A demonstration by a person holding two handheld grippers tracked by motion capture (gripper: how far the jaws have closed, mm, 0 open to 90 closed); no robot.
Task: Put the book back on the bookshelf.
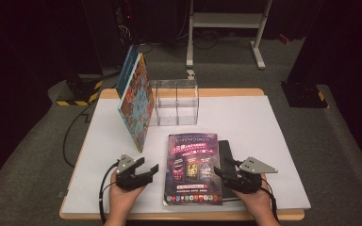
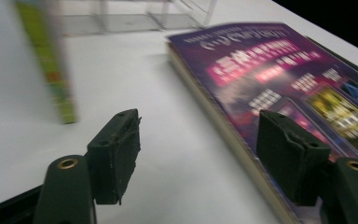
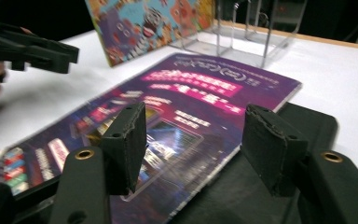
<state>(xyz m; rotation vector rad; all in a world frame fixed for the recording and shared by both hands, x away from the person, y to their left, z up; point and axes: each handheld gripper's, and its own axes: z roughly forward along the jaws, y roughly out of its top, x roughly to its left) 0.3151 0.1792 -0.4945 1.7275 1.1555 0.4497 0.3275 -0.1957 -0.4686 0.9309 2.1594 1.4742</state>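
Since the purple magazine (image 1: 192, 168) lies flat on the bench (image 1: 273, 122) between both hands, long axis running away from the person, the right gripper (image 1: 230, 173) sits closest, jaws spread over its right edge, pinching nothing; left gripper (image 1: 143, 170) jaws also spread, empty, just off its left edge

Books: three, namely purple book (image 1: 192, 169), black book (image 1: 226, 155), colourful book (image 1: 136, 101). Clear racks (image 1: 176, 101): one. Grippers: two.
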